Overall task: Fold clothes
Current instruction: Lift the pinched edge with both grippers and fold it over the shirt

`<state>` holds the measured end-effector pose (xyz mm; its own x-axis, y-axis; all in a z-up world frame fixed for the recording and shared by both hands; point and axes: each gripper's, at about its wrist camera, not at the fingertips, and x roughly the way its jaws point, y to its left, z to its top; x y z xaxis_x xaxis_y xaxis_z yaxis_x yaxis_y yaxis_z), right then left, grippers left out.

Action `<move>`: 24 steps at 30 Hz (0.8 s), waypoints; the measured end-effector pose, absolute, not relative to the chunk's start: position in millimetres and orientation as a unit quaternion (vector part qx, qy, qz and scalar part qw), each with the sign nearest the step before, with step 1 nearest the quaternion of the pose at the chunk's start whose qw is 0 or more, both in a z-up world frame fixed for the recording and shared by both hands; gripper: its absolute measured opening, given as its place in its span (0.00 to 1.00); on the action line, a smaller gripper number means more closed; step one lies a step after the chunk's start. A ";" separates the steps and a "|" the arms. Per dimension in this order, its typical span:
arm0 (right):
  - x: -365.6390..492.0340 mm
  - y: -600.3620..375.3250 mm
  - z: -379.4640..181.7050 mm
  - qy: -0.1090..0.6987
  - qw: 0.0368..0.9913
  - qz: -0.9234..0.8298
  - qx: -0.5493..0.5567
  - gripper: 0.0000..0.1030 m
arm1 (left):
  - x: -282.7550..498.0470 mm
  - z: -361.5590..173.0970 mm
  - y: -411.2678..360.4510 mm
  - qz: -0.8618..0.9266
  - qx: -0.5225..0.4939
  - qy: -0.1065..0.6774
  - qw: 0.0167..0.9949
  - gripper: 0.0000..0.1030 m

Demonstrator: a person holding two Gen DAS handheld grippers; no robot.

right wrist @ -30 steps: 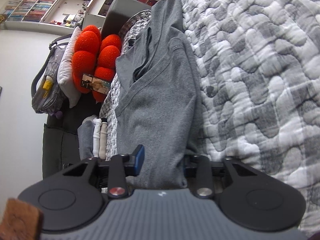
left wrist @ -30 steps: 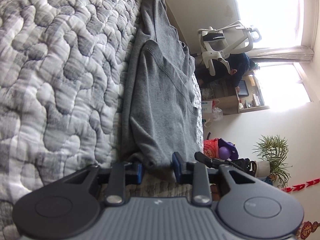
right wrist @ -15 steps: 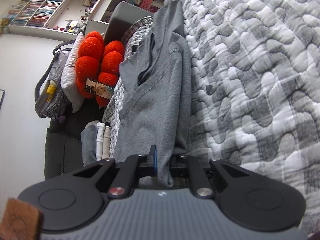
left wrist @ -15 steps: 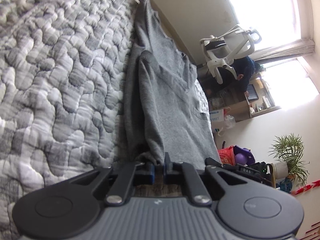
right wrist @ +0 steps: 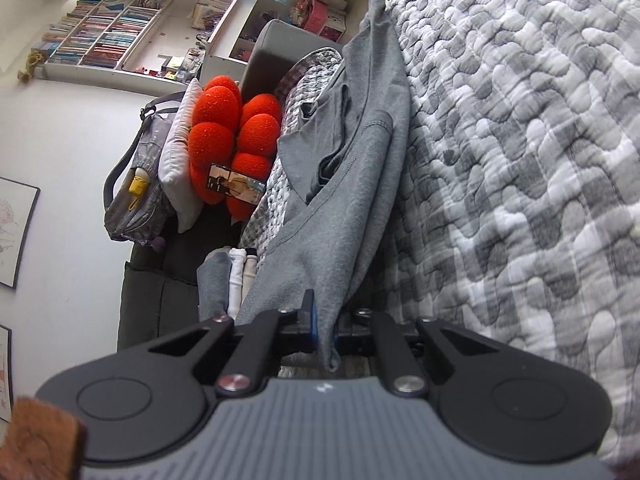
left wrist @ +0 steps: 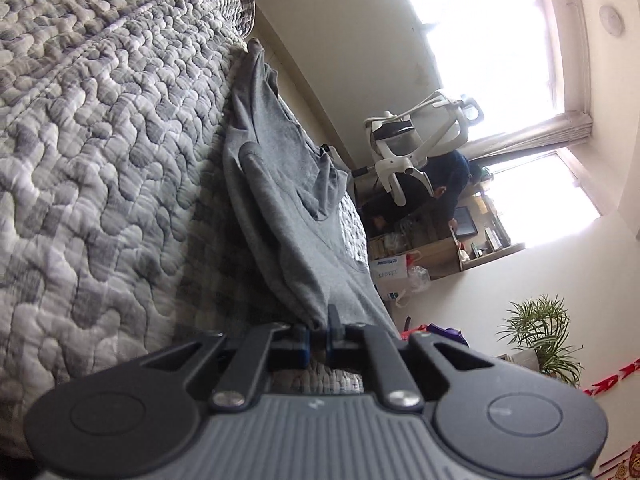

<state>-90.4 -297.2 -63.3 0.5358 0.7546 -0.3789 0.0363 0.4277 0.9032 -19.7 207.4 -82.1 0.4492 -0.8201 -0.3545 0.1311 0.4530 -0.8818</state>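
Grey shirt [left wrist: 288, 208] is stretched along the quilted grey-and-white bedspread [left wrist: 100, 140], its near hem raised off the cover while the far end is laid flat toward the bed's edge. One hem corner is pinched between the pressed-together jaws of the left gripper [left wrist: 317, 344], with the cloth bunched at the blue pads. The other corner of the same shirt [right wrist: 340, 184] is clamped by the right gripper [right wrist: 326, 332], whose jaws are closed on a fold that is draped down past them. A sleeve appears to be folded over the body of the shirt, though the creases are hard to read. Beyond the bed, a red bobbled cushion [right wrist: 232, 140] is seen in the right wrist view, and a white office chair [left wrist: 420, 140] and a potted plant [left wrist: 540, 332] are seen in the left wrist view.
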 end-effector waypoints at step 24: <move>-21.2 -305.4 -29.2 0.360 0.733 0.248 0.522 0.09 | 61.3 -23.9 184.2 -0.321 -0.452 0.362 0.750 0.06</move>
